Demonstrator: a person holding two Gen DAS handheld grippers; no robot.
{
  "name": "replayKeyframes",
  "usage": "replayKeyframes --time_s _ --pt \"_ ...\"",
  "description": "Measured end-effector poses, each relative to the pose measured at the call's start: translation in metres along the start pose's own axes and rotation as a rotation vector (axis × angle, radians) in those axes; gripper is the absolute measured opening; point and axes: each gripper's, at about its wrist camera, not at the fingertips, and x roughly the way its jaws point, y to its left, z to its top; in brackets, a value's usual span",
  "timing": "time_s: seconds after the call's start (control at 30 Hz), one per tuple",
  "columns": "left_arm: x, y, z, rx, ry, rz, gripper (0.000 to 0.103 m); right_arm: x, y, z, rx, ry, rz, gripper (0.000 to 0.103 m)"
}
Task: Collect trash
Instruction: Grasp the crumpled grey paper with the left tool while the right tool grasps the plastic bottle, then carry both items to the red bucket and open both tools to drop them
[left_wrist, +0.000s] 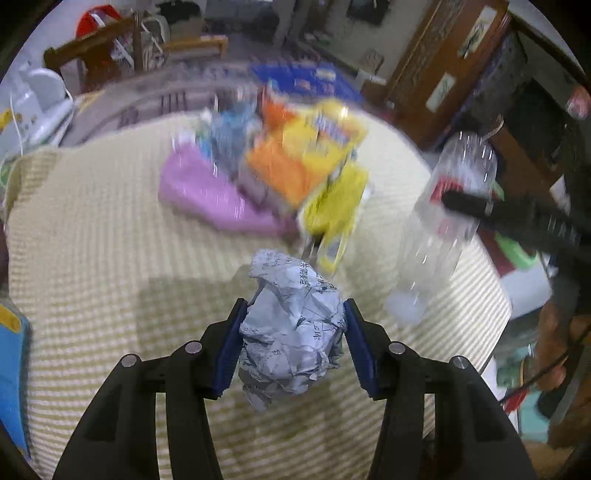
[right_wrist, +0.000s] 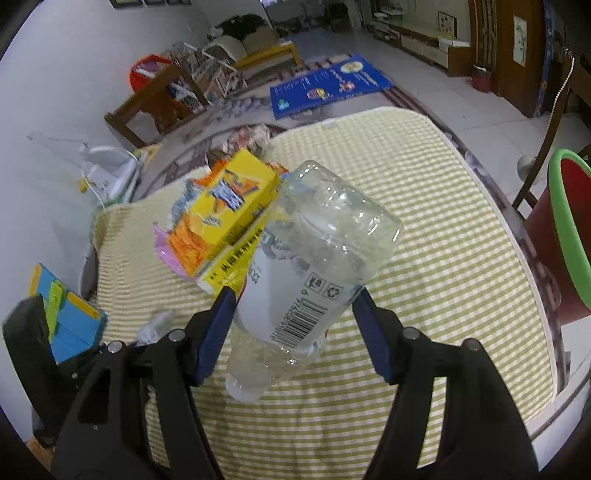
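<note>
Pinching a crumpled paper ball (left_wrist: 291, 332), the left tongs (left_wrist: 293, 341) hide its underside; right tongs (right_wrist: 295, 328) clamp a clear bottle (right_wrist: 306, 273), blurred wrappers (left_wrist: 295, 162) beyond.

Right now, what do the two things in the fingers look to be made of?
Crumpled ball, in the left gripper: thin printed paper, matte grey-white, sharp creases, dark characters on it.
Bottle, in the right gripper: clear thin plastic, glossy, with see-through ribbed walls and a white printed label bearing a barcode. It looks empty.
</note>
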Motion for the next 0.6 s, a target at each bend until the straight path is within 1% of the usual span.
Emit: replayKeyframes --time_s 0.17,0.33,0.43,0.6 --pt "-0.015 -0.006 0.024 -0.030 -0.061 -0.022 0.049 -0.019 0.004 0.006 -0.028 -0.058 0.000 0.064" --pt "-0.023 -0.014 0.039 -0.051 -0.099 -0.007 0.050 -0.038 0.004 0.012 -0.043 -0.114 -0.006 0.064" --pt "-0.026 -0.018 0.044 -0.052 -0.121 0.018 0.050 -0.047 0.002 0.014 -0.039 -0.138 0.003 0.064" --pt "-0.035 -0.026 0.056 -0.059 -0.148 0.064 0.050 -0.059 0.001 0.016 -0.058 -0.170 -0.005 0.064"
